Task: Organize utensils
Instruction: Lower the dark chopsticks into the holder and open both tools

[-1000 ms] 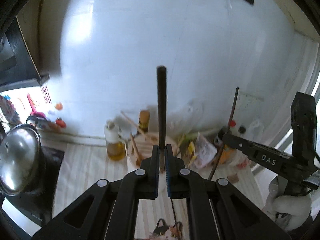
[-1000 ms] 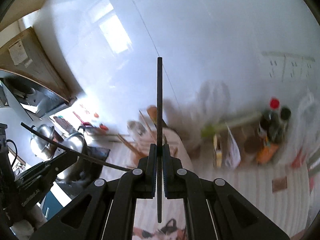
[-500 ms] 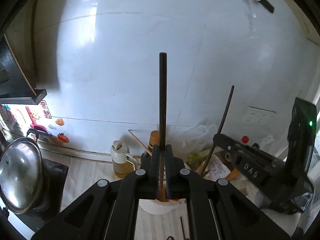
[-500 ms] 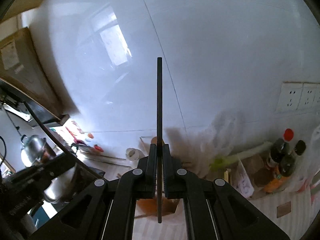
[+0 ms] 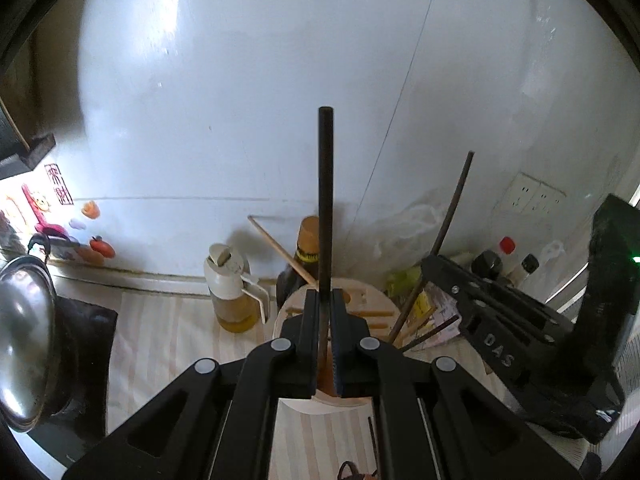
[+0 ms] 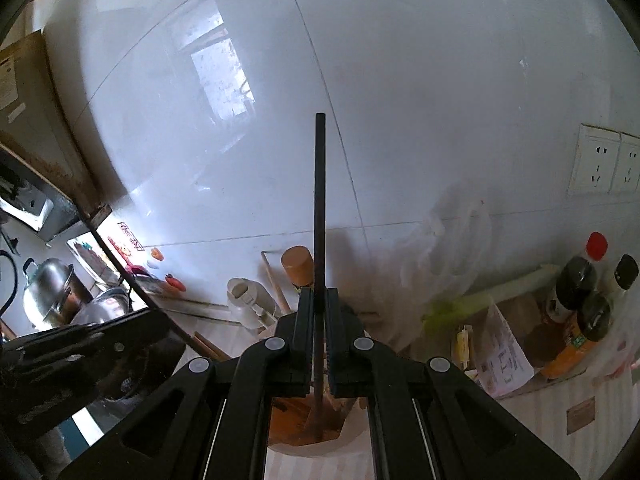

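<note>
Utensil holder (image 5: 320,396): round, pale, rigid, directly below both grippers' tips. Left gripper (image 5: 325,340): jaws pinch a dark chopstick (image 5: 326,200) near its lower end; it projects straight ahead. Right gripper (image 6: 319,344): pinches a second chopstick (image 6: 320,208) likewise. Judged light, stiff, smooth; grip mid-shaft to prevent pivoting.

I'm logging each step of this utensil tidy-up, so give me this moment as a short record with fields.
left tongs: shut on a dark chopstick, standing upright
right tongs: shut on a second dark chopstick, also upright
holder: round pale utensil holder under both tongs, wooden chopsticks already in it
beside holder: oil dispenser, brown-capped bottle
far left: steel pot lid
step: chopsticks not yet released
</note>
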